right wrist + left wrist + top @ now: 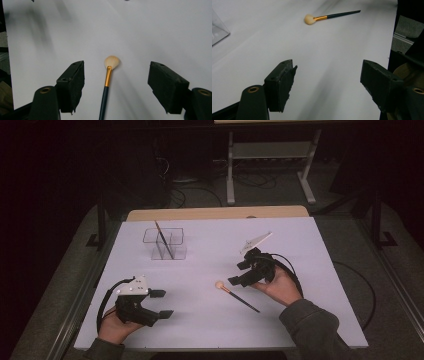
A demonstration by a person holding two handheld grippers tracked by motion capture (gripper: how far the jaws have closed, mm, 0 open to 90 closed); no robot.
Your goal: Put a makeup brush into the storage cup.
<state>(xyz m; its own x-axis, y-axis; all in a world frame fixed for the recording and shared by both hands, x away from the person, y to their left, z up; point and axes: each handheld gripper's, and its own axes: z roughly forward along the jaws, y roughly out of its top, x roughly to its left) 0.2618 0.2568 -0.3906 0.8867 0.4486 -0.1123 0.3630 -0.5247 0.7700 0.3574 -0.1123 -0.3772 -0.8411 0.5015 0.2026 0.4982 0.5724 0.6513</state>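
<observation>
**Right gripper lined up over a makeup brush**

While I watch from above, the slim dark-handled makeup brush with gold ferrule and cream bristles (236,295) lies flat on the white table (200,320), just beside the right gripper (240,273). The left gripper (328,80) idles, spread, well apart. In the right gripper view, spread jaws straddle the handle; I'd lower squarely, then pinch the handle behind the ferrule.

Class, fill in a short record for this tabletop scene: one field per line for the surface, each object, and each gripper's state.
Surface: white table top
Brush: black-handled makeup brush with gold ferrule and pale bristle head, lying flat
Container: clear plastic compartment organiser, far left, a thin stick leaning in it
Left gripper: open, holding nothing, low at the near left of the table
Right gripper: open, jaws either side of the brush, not closed on it
</observation>
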